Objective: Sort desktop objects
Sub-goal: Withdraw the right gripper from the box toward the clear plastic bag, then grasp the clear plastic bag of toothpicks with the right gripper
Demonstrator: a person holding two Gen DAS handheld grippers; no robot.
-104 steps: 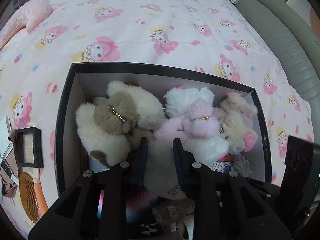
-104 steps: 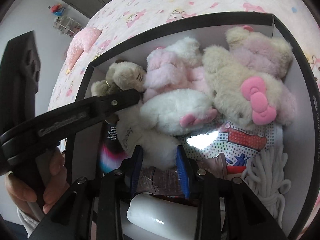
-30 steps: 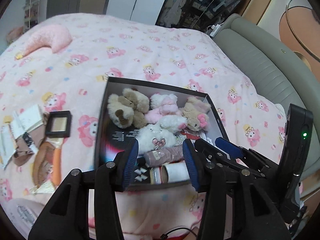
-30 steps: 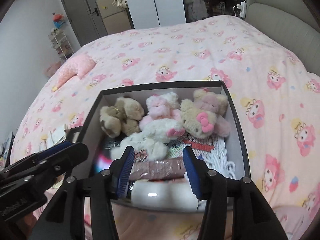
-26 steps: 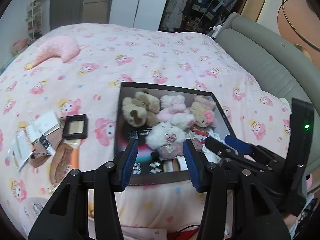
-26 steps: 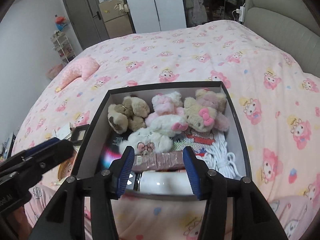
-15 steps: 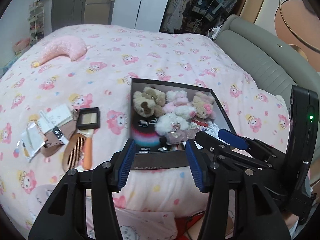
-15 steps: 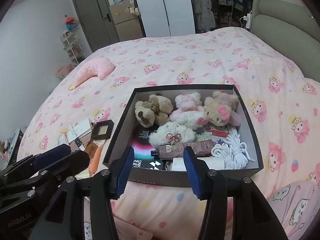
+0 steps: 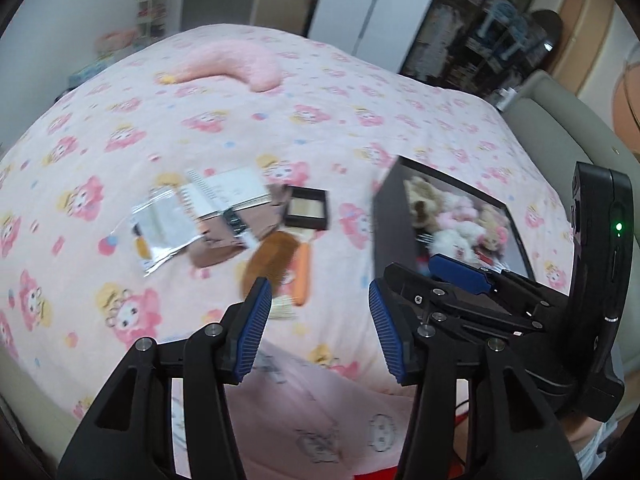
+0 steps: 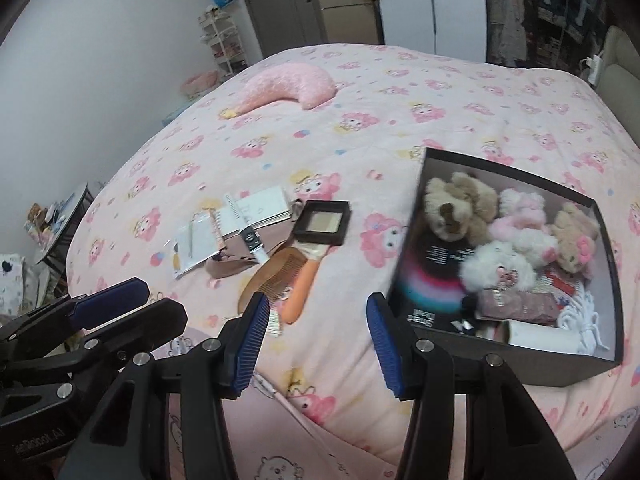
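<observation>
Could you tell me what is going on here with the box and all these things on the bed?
A person holds a gripper in each hand above a bed with a pink patterned cover. Both the left gripper and the right gripper are open and hold nothing; the left one's jaws are closing slightly. A black box already holds plush toys, a white rope and other bits. Beside it lie a wooden comb, a small framed mirror, a notebook and packets, not yet sorted.
</observation>
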